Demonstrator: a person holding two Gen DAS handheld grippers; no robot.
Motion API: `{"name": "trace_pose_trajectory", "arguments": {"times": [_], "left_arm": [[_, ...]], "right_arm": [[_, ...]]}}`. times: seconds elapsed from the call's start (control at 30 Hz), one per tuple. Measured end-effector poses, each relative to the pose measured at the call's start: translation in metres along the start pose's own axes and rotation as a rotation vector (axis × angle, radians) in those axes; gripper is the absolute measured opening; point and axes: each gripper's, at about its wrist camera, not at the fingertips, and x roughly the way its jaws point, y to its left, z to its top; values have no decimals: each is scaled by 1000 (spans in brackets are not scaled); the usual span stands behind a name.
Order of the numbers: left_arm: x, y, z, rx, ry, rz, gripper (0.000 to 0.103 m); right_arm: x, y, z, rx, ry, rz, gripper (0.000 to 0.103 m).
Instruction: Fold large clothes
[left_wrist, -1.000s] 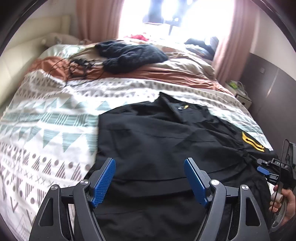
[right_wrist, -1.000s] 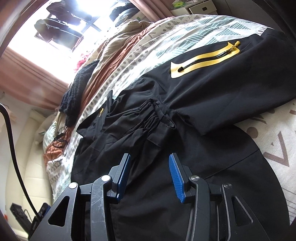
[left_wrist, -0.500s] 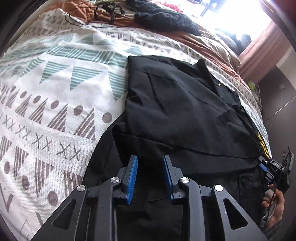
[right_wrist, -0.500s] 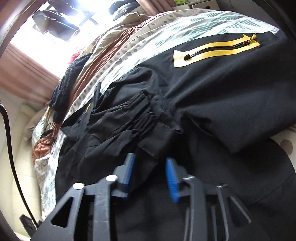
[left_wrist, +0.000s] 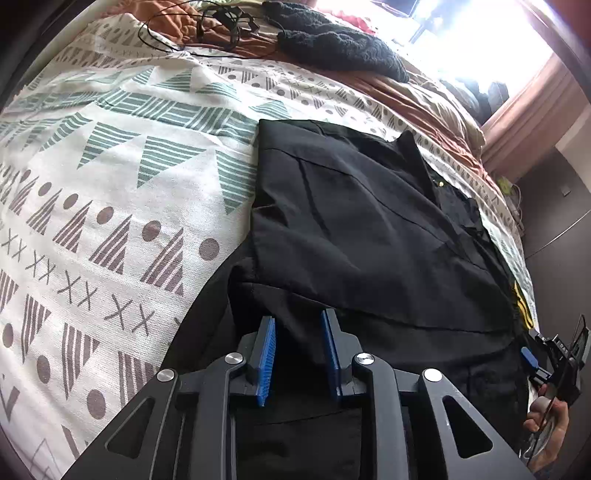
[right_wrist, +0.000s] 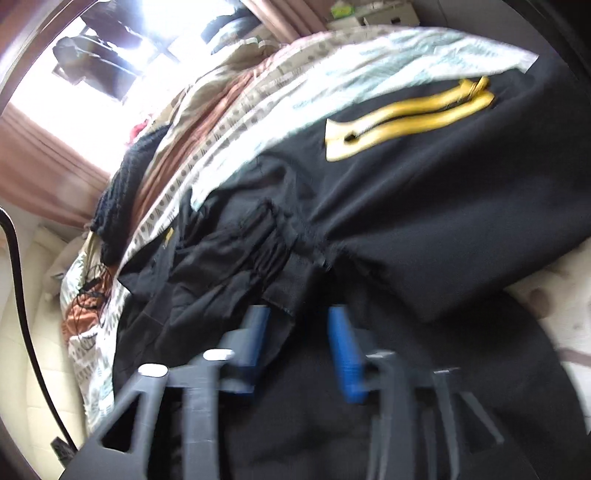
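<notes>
Bedspread (left_wrist: 122, 206): white, printed with green striped triangles, grey triangles, dots and crosses; it fills the left part of the left wrist view.
Cable (left_wrist: 207, 29): a thin black tangle on the brown blanket at the far end of the bed.
Knit garment (left_wrist: 340, 48): dark and woolly, lying just right of the cable, well apart from the jacket.
Black jacket (left_wrist: 369, 236): spread flat on the bedspread, one side folded in over its middle; a cuffed sleeve (right_wrist: 273, 254) lies gathered across the body, and a yellow zip pocket (right_wrist: 402, 118) shows toward its right edge.
Left gripper (left_wrist: 298, 347): low over the jacket's near hem, jaws a narrow way apart after just opening a little; black cloth lies between the blue pads, which do not seem to pinch it.
Right gripper (right_wrist: 297, 332): blurred, jaws just opened and standing apart; the sleeve cuff's end sits at the gap, probably loose, though the blur makes that hard to judge.
Hand (left_wrist: 546, 424): at the far right edge of the left wrist view, gripping the right gripper's handle.
</notes>
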Motion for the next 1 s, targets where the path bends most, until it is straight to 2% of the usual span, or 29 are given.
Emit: {"name": "trace_pose_trajectory", "arguments": {"times": [0.03,0.1,0.17,0.5,0.73,0.8,0.93,0.97,1.0], "left_arm": [[-2,-2,0,-2,-7,-13,41],[-9,-8,-3,1,-37,-42,74],[-17,-16,-6,16,-73,-37,82],[-26,-43,-20,57,-119,-51,83],[-28,-47,-25,73,-143,-27,83],[-27,-45,-24,68,-142,-23,83],[-24,-42,-24,51,-135,-27,83],[-24,-41,-23,51,-131,-27,83],[-23,-40,-23,50,-129,-25,83]], "right_arm": [[-7,-1,2,-2,-17,2,58],[-23,-8,7,-2,-47,5,58],[-34,-17,10,14,-70,0,58],[-78,-104,22,230,-140,-64,58],[-75,-152,29,332,-168,-86,56],[-73,-160,33,339,-179,-77,51],[-67,-168,37,356,-202,-78,48],[-66,-170,38,362,-207,-81,43],[-65,-171,38,361,-213,-84,28]]}}
